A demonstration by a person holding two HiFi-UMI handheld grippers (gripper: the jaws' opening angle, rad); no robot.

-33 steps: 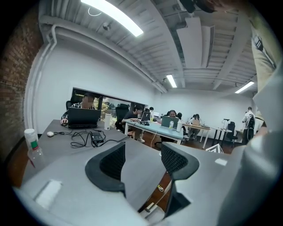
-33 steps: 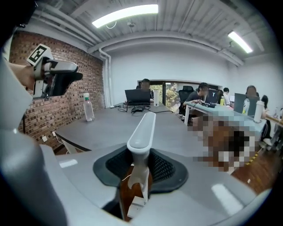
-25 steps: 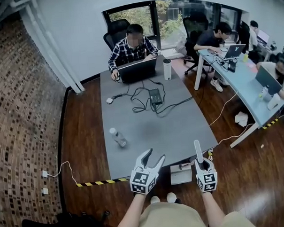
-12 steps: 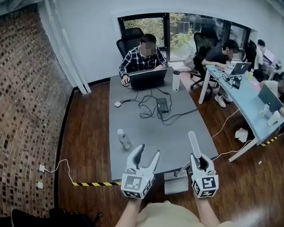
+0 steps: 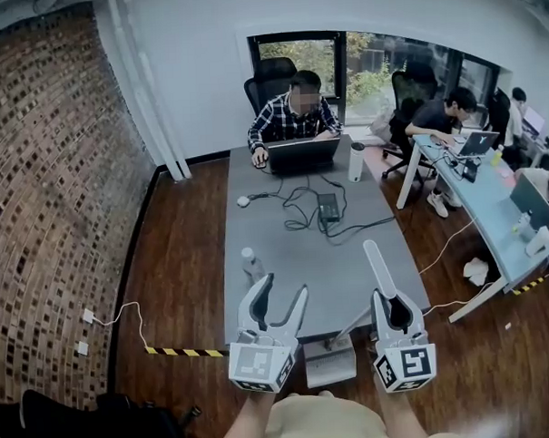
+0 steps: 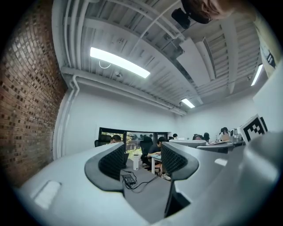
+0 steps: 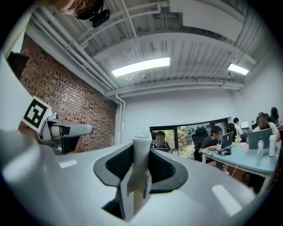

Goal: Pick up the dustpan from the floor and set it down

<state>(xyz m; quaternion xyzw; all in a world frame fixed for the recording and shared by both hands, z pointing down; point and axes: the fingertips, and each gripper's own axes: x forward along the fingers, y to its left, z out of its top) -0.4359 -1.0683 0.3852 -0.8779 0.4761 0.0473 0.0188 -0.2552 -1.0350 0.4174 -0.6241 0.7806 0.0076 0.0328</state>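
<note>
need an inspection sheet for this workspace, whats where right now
surface: grey table on dark wood floor
job's things: dustpan, pan below the near table edge, white handle sticking up
clutter: bottle, laptop, tumbler on table
grippers: left hand-held gripper open, empty; right hand-held gripper shut on the dustpan handle
cables: power brick and leads on table; white cable on floor
surroundings: brick wall, people at desks, striped floor tape

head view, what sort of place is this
Most likely a shared office. A person works at a laptop on a long grey table, with a black office chair behind; more people work at a light blue desk on the right. One side is a brick wall.
</note>
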